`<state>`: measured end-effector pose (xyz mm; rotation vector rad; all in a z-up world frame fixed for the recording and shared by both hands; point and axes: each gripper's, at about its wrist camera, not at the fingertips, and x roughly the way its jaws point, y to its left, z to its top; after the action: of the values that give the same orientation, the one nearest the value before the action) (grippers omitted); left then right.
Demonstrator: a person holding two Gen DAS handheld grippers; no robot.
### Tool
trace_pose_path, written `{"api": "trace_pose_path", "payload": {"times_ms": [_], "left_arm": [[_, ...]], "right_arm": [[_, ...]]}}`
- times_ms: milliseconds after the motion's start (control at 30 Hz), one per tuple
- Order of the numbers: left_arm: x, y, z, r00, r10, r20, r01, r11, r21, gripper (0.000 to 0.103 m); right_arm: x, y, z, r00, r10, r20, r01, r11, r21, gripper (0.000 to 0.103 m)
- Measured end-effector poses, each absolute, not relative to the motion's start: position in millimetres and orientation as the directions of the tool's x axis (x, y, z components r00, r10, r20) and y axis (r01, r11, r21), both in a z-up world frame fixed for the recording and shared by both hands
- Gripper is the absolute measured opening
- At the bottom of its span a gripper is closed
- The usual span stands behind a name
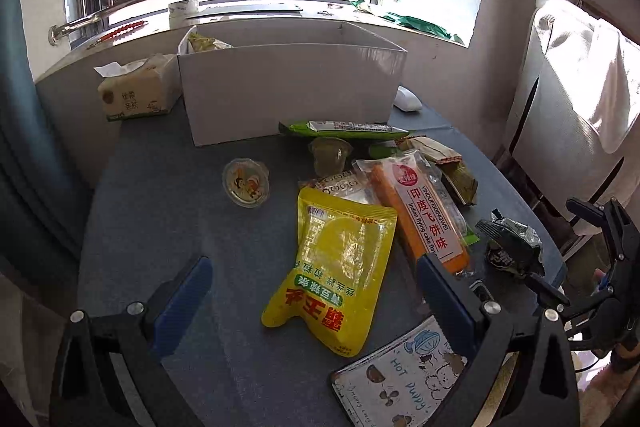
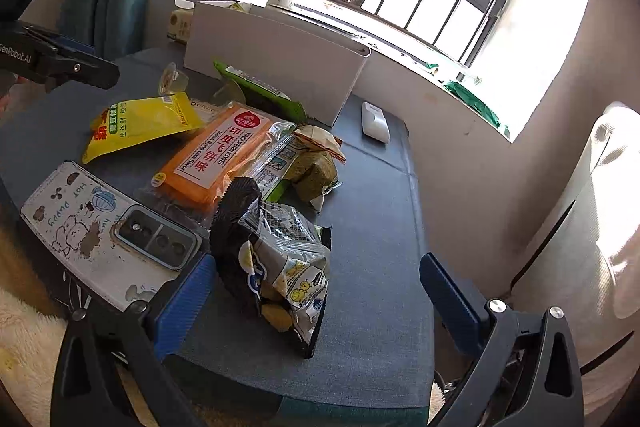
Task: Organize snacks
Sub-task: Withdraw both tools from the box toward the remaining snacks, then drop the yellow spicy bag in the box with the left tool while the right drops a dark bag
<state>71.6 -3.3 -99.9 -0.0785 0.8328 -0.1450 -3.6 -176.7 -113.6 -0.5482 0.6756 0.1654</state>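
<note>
Snacks lie on a grey-blue table (image 1: 160, 227). A yellow bag (image 1: 336, 267) lies between the open jaws of my left gripper (image 1: 316, 291), which is empty. An orange packet (image 1: 420, 211), a green packet (image 1: 344, 129) and two jelly cups (image 1: 245, 182) lie beyond it. A white box (image 1: 288, 87) stands at the back with one snack inside. My right gripper (image 2: 320, 291) is open around a crumpled black-and-silver bag (image 2: 276, 259) without gripping it. The orange packet (image 2: 216, 155) and the yellow bag (image 2: 140, 123) also show in the right wrist view.
A phone in a white cartoon case (image 2: 104, 231) lies at the table's near edge. A tissue pack (image 1: 136, 95) stands left of the box, a white mouse (image 2: 375, 121) to its right. A window sill and wall lie behind. A white appliance (image 1: 580, 107) stands at right.
</note>
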Motion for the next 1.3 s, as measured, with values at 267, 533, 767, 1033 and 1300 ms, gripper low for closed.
{"api": "trace_pose_path", "payload": {"times_ms": [267, 533, 767, 1033, 1300], "left_arm": [[73, -11, -117, 0.621, -0.156, -0.768, 0.117, 0.987, -0.106, 0.103], [76, -11, -123, 0.608, -0.155, -0.779, 0.132, 0.987, -0.094, 0.103], [101, -18, -141, 0.543, -0.153, -0.825, 0.175, 0.982, -0.067, 0.103], [121, -30, -160, 0.485, -0.151, -0.861, 0.231, 0.972, -0.041, 0.102], [108, -11, -147, 0.539, -0.219, -0.813, 0.201, 0.971, -0.128, 0.044]], "right_arm": [[11, -156, -137, 0.749, -0.053, -0.66, -0.373, 0.79, -0.487, 0.071], [28, -202, -109, 0.697, 0.201, -0.688, -0.332, 0.941, -0.062, 0.04], [20, -245, -95, 0.667, 0.412, -0.621, -0.291, 0.911, 0.292, 0.04], [13, -247, -87, 0.673, 0.406, -0.619, -0.29, 0.914, 0.284, 0.042], [17, -239, -95, 0.641, 0.427, -0.638, -0.305, 0.904, 0.299, 0.042]]}}
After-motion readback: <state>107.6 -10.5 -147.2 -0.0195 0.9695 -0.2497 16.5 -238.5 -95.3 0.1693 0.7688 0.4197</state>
